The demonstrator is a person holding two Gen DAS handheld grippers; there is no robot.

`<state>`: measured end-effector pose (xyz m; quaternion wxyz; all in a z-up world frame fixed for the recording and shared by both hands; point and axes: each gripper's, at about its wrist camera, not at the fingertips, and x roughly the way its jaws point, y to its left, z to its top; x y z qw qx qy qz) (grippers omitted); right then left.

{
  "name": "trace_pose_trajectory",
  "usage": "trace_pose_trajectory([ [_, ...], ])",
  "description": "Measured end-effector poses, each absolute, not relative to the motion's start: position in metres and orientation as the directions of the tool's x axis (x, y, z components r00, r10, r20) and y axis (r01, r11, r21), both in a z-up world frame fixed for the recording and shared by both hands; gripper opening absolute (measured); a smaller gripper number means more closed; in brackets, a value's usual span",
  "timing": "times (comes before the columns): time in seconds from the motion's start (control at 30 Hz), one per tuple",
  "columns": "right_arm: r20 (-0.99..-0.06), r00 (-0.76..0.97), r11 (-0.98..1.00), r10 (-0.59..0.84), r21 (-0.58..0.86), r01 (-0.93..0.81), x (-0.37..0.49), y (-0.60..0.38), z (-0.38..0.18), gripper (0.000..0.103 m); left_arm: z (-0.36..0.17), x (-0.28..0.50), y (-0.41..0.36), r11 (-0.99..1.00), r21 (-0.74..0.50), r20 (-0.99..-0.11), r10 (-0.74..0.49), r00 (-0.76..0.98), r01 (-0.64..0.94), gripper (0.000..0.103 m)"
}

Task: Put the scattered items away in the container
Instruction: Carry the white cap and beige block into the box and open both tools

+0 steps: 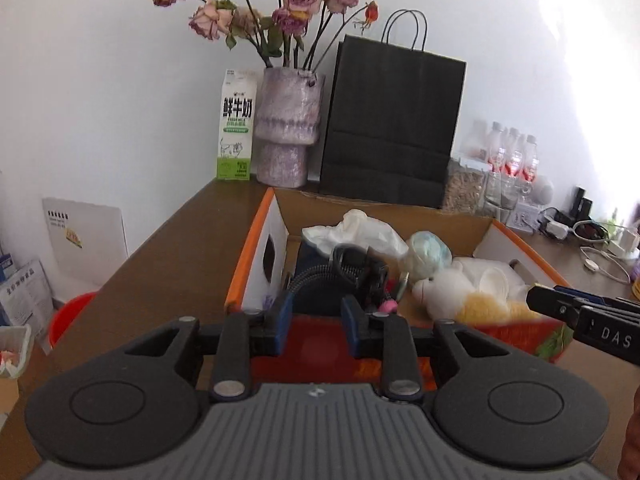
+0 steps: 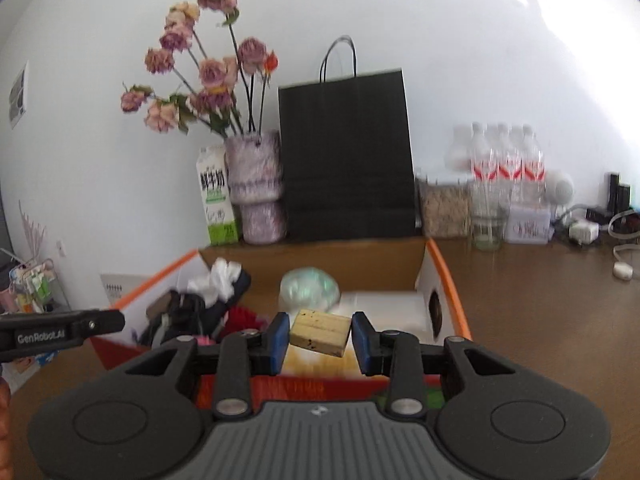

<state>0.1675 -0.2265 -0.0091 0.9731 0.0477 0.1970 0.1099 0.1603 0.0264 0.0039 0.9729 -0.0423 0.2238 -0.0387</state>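
Cardboard box with orange rims and white side flaps (image 1: 256, 240) stands on the brown wooden table (image 1: 168, 248), directly ahead of both tools and a little below them. It already holds many things: a crumpled white plastic bag (image 1: 356, 228), a pale green bundle (image 1: 428, 254), a white and yellow plush toy (image 1: 460, 292) and some dark gear with a coiled black cable (image 1: 352, 266).

In the right wrist view we see a small tan wooden block (image 2: 320, 332) between the blue pads of the right gripper (image 2: 320, 338), with its long axis running across, from one pad to the other. The jaws stand narrow; the left pad seems to touch the block, but at the right end a thin gap may remain, so we judge it is held but cannot be fully sure. The block hangs over the near part of the box — the coming move depends on this, because it only needs to go forward and down to an empty spot near the green bundle.

Our left gripper (image 1: 316, 322) is also narrow, and nothing is between its pads. It hovers at the near left side of the box.

Motion blur hides the red surface just under the tools, and the box floor is mostly covered — we cannot tell how much room is left.
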Motion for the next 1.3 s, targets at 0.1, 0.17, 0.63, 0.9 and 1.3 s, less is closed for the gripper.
trace_pose_trajectory([
  [0.1,-0.362,0.906,0.976,0.219,0.094,-0.198,0.15,-0.223,-0.017,0.031,-0.005,0.148,0.03,0.995,-0.082,-0.473,-0.095,0.876,0.063,0.043],
  [0.17,-0.362,0.902,0.972,0.234,0.107,-0.209,0.142,-0.224,-0.015,0.031,-0.009,0.143,0.03,0.993,-0.081,-0.489,-0.115,0.865,0.086,0.049],
  [0.63,-0.407,0.877,0.967,0.256,0.106,-0.233,0.125,-0.216,-0.025,0.031,-0.04,0.164,0.015,0.997,-0.006,-0.604,-0.063,0.794,0.075,0.046],
  [0.9,-0.379,0.89,0.967,0.255,0.108,-0.231,0.126,-0.22,-0.014,0.031,-0.005,0.143,0.017,0.993,-0.057,-0.479,-0.121,0.87,0.107,0.029],
  [1.3,-0.248,0.94,0.971,0.232,0.111,-0.21,0.19,-0.211,0.049,0.031,0.072,0.194,-0.032,0.986,-0.083,-0.26,-0.159,0.952,0.142,0.029],
])
